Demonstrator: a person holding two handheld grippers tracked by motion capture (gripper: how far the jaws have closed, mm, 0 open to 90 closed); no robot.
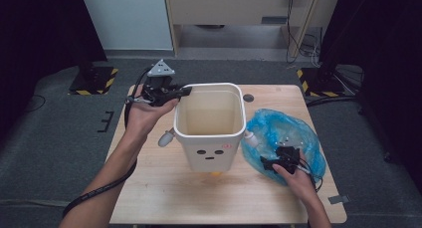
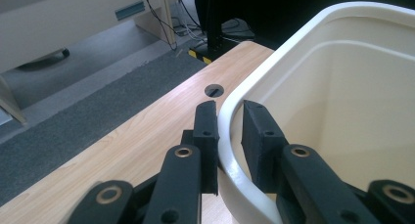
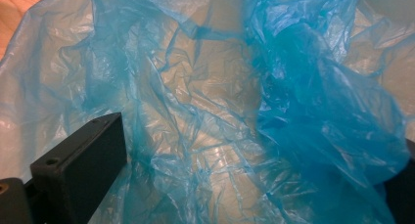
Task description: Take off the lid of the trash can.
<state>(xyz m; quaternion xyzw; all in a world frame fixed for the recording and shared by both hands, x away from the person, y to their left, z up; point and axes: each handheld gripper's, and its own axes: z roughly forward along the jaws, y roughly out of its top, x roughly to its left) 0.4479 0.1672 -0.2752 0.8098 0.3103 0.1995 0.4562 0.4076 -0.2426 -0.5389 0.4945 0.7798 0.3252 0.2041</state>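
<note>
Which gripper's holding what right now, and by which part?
Left gripper clamps the white bin by its rim at the back-left corner, one jaw inside, one outside. Right gripper is open in the blue plastic bag, gripping nothing.

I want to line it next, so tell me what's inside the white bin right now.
The white bin looks empty: the high view shows bare cream walls and floor, and the left gripper pinches its rim. The near wall hides the front strip of the floor. The blue bag lies beside the bin on the table.

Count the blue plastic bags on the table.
1. The blue plastic bag lies crumpled on the wooden table, right of the white bin, under the right tool.
</note>
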